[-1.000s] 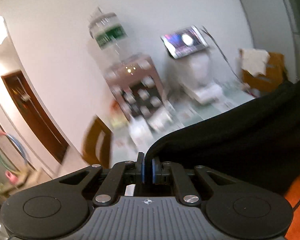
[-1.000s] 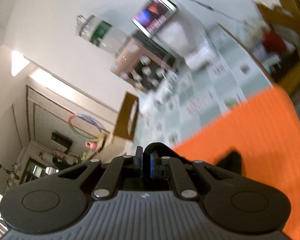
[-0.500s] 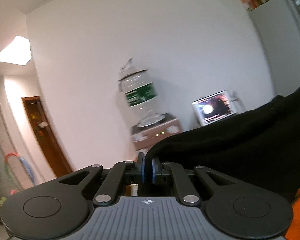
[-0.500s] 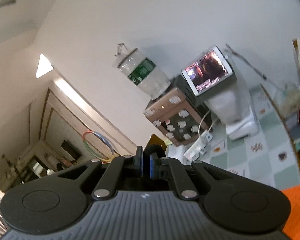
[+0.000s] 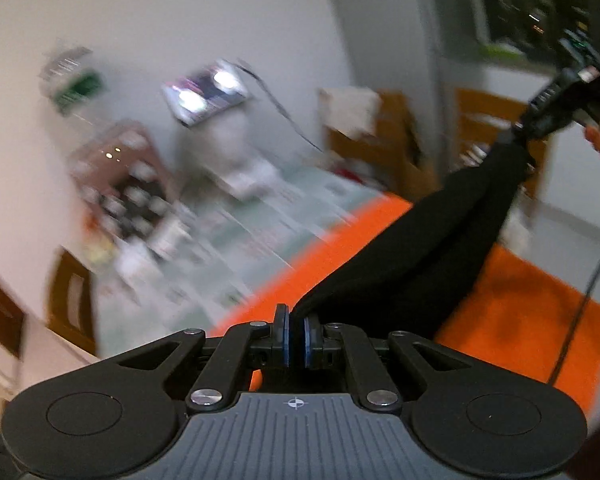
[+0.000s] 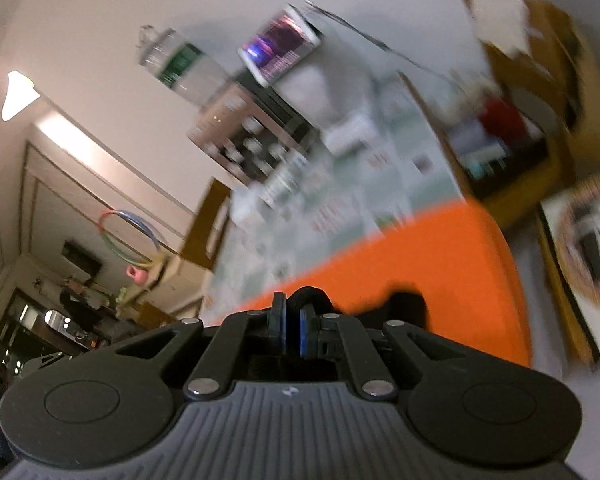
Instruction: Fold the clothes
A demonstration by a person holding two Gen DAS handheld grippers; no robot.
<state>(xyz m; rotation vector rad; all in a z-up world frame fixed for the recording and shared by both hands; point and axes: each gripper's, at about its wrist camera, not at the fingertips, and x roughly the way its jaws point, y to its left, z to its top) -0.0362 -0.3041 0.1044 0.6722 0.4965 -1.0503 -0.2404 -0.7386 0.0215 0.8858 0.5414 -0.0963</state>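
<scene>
A black garment (image 5: 428, 256) hangs stretched in the air above an orange mat (image 5: 532, 320). My left gripper (image 5: 296, 334) is shut on one edge of it, right at the blue pads. The cloth runs up and to the right to my right gripper (image 5: 518, 128), seen at the far upper right with a hand behind it. In the right wrist view my right gripper (image 6: 293, 330) is shut on a bunched black fold of the garment (image 6: 312, 296), and the orange mat (image 6: 440, 256) lies beyond. Both views are blurred by motion.
Beyond the mat is a patterned pale tablecloth (image 6: 340, 200). A water dispenser with a bottle (image 6: 180, 64), a lit screen (image 6: 280, 48) and wooden furniture (image 5: 400, 148) stand along the white wall. A thin cable (image 5: 580, 312) hangs at the right.
Both views swung up to the wall half a second ago, then dropped back to the table and mat. The garment stays gripped and now spans tight between the two grippers.
</scene>
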